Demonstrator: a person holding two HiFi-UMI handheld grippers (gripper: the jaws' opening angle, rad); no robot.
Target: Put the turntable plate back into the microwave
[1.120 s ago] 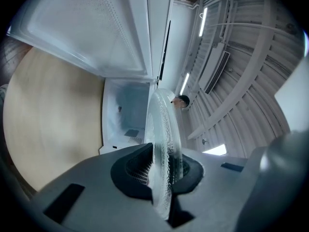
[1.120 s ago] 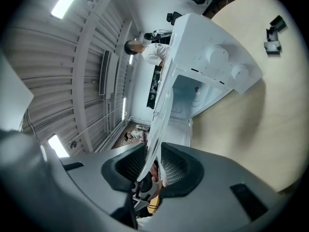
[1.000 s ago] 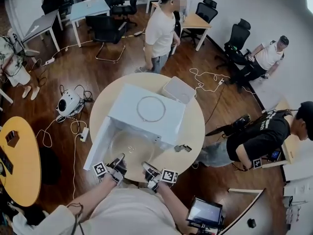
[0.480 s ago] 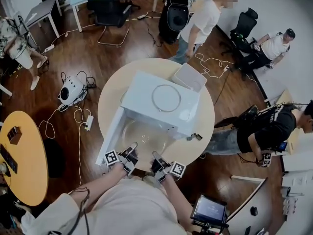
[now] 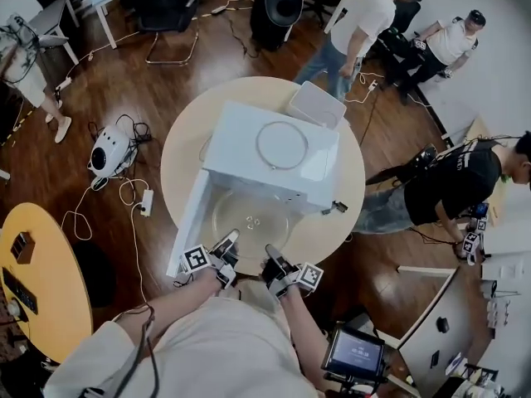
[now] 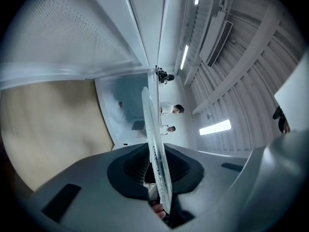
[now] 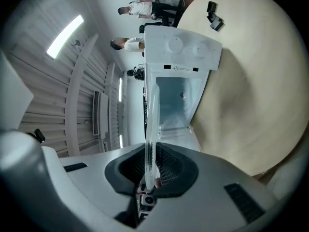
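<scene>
Right gripper (image 5: 271,255) closed onto turntable plate (image 5: 249,214) (left gripper (image 5: 227,241) also clamped it); thin rim holds could slip.

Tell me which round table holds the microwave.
The cream table at centre bears the microwave; the yellow table at left does not.

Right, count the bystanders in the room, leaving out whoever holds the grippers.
4: a person at the far left edge, a standing person beyond the round table, a seated person top right, a person in black at the right. Others may be out of frame.
</scene>
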